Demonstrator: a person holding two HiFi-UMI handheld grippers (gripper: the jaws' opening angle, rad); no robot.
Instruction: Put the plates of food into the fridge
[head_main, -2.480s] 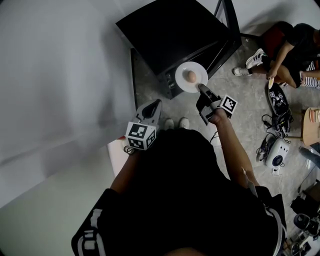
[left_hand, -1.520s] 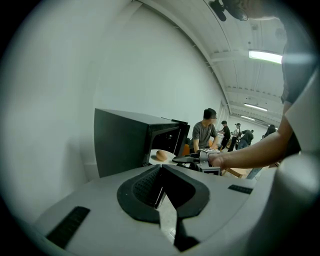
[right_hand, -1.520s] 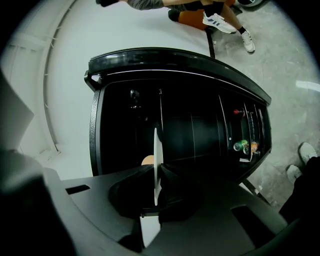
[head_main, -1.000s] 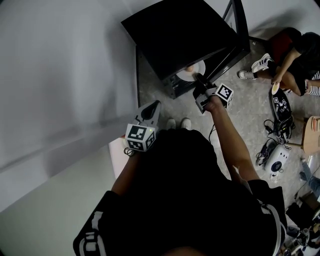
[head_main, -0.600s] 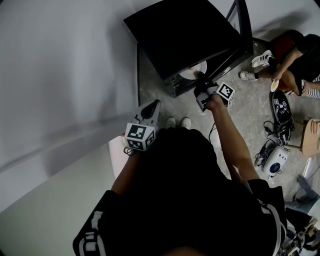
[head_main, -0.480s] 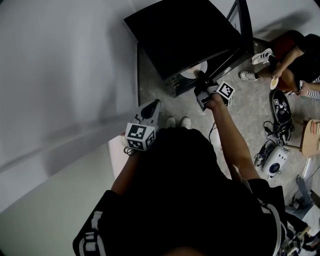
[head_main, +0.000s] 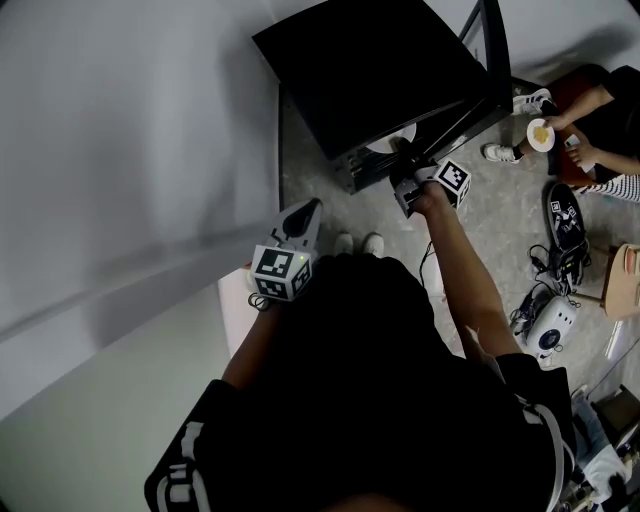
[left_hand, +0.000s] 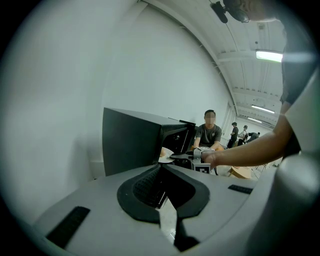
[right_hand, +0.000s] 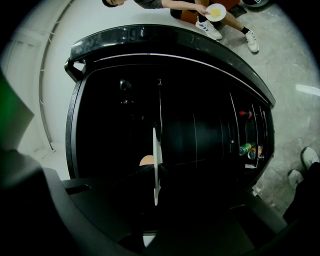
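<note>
The black fridge (head_main: 370, 70) stands open, its door (head_main: 492, 60) swung to the right. My right gripper (head_main: 403, 160) is shut on the rim of a white plate (head_main: 400, 137) and holds it just inside the fridge opening. In the right gripper view the plate (right_hand: 155, 165) shows edge-on with a pale orange piece of food (right_hand: 146, 160) on its left face, in front of the dark interior. My left gripper (head_main: 305, 212) hangs near my body, shut and holding nothing. From the left gripper view, the fridge (left_hand: 130, 140) and the plate (left_hand: 166, 156) lie ahead.
A person sits on the floor at the right holding a small plate of yellow food (head_main: 540, 133). Cans (right_hand: 247, 149) sit in the fridge door shelf. Devices and cables (head_main: 550, 320) lie on the floor at the right. A pale wall (head_main: 120, 150) fills the left.
My right gripper has carried the plate further under the fridge top, so less of it shows. The seated person has raised a small plate. My left gripper has stayed put.
</note>
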